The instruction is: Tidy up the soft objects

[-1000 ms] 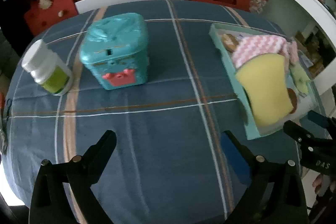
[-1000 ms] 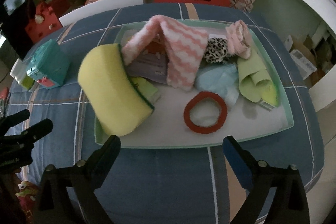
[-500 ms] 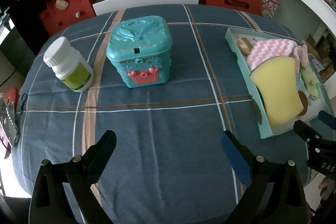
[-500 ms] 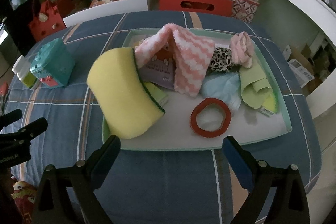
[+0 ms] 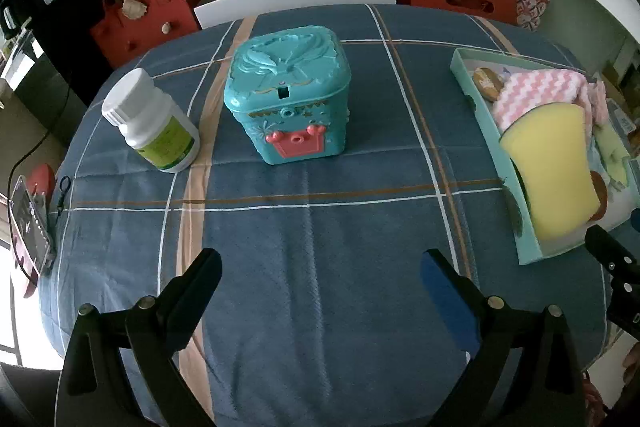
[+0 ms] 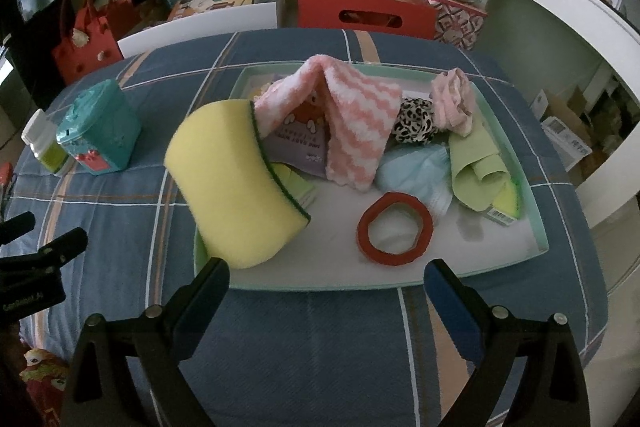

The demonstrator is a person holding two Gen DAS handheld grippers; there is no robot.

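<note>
Mint-green cardboard forms the shallow tray (image 6: 538, 227) that we see near the right edge of the blue plaid tablecloth (image 5: 320, 267), and it carries all the soft things. One yellow sponge (image 6: 232, 183) with a dark green scouring face leans over the tray's left rim; one pink-and-white zigzag cloth (image 6: 356, 123) is draped like a tent over a purple printed card (image 6: 298, 143) in the middle. Toward the far right corner we count one leopard-print scrunchie (image 6: 414, 127) and one pale pink scrunchie (image 6: 454, 99), touching each other. One light blue cloth (image 6: 416, 171) and one rolled green cloth (image 6: 476, 167) lie along the right side, and one red ring (image 6: 394, 229) rests flat near the tray's front rim. Outside the tray, toward the left edge of the cloth, stand one closed teal box (image 5: 288, 95) and one white-capped bottle (image 5: 152, 123), just beside each other. Our left gripper (image 5: 320, 275) and right gripper (image 6: 326, 277) each hover with fingers spread wide, grasping nothing.
</note>
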